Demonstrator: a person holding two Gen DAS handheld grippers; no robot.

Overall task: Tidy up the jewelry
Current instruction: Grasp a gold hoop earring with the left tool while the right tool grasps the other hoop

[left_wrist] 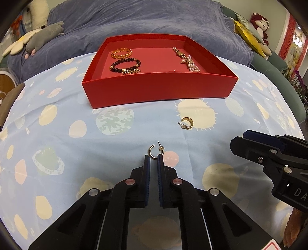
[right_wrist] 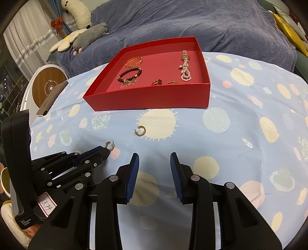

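My left gripper [left_wrist: 154,157] is shut on a gold hoop earring [left_wrist: 155,151], pinched at its lower edge just above the patterned cloth; it also shows in the right wrist view [right_wrist: 110,146]. A second gold hoop earring [left_wrist: 186,123] [right_wrist: 140,131] lies on the cloth ahead of my right gripper. A red tray [left_wrist: 157,90] [right_wrist: 150,97] holds a gold bangle [left_wrist: 121,53], a dark bead bracelet [left_wrist: 125,66], a pearl watch [left_wrist: 187,61] and small rings [right_wrist: 156,82]. My right gripper [right_wrist: 154,159] is open and empty above the cloth.
A blue bedspread [left_wrist: 134,17] lies behind the tray. Plush toys [left_wrist: 34,38] sit at the far left, another [left_wrist: 259,23] at the far right. A round wooden disc [right_wrist: 46,86] and a dark flat object [right_wrist: 52,98] sit at the table's left edge.
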